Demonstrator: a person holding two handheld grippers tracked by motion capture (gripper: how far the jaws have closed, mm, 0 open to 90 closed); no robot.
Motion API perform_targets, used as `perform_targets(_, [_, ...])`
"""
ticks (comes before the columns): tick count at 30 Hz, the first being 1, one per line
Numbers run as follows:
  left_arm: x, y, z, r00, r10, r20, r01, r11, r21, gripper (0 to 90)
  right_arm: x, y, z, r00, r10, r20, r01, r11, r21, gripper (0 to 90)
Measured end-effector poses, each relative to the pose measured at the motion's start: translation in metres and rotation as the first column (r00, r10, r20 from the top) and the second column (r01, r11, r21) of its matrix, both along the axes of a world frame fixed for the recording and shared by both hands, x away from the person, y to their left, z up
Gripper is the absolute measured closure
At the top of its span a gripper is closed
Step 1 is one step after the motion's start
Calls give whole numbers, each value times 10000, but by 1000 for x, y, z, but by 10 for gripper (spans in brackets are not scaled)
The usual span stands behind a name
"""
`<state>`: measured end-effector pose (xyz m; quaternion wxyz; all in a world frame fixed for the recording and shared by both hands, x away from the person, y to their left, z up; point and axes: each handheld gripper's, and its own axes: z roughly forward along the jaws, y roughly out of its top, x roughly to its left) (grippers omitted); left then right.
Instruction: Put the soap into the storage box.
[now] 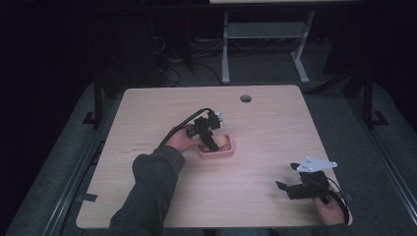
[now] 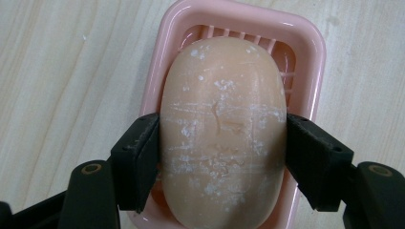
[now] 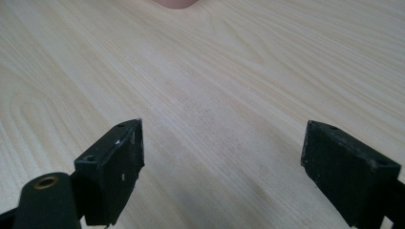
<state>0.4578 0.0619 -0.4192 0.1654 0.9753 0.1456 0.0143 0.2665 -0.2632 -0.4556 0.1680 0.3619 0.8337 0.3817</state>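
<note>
- The left tongs (image 1: pixel 212 142) reach over a pink soap dish (image 1: pixel 227 152) near the middle of the table (image 1: pixel 147 108); the left hand (image 1: pixel 183 141) holds them from the left side of the dish.
- In the left gripper view the left tongs (image 2: pixel 223 157) pinch a peach-coloured bar of soap (image 2: pixel 223 129), one black jaw pressed against each long side of it.
- The soap lies inside the soap dish (image 2: pixel 305 52), lengthwise, and covers most of the ribbed bottom; white flecks and scratch lines mark its top.
- The right tongs (image 1: pixel 286 183) sit at the near right corner of the table, well apart from the dish, held by the right hand (image 1: pixel 330 210), with a grey three-cornered plate (image 1: pixel 314 164) on top.
- In the right gripper view the right tongs (image 3: pixel 222 164) are spread wide, with bare wood of the table (image 3: pixel 215 71) between the jaws.
- A round hole (image 1: pixel 245 98) sits near the far edge of the table.
</note>
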Motion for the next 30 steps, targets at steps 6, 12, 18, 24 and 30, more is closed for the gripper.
perform_targets(6, [-1, 2, 5, 10000, -7, 35, 7, 9998, -220, 294, 0, 0, 0, 10000, 1, 25, -1, 10000, -8, 141])
perform_targets(12, [-5, 4, 10, 9999, -61, 125, 64, 9997, -223, 281, 1, 0, 0, 10000, 29, 55, -29, 10000, -28, 141])
perform_targets(18, [-14, 10, 14, 9996, -17, 270, 32, 9986, -532, 274, 1, 0, 0, 9999, -24, 121, 24, 10000, -41, 141])
perform_targets(24, [-19, 18, 18, 9994, 24, 340, -1, 9977, -678, 268, 1, 0, 0, 9999, -65, 105, 65, 10000, -42, 141])
perform_targets(30, [-28, 25, 21, 9991, 197, 366, -160, 9950, -985, 265, 1, 0, 0, 9999, -107, 113, 108, 9999, -80, 141])
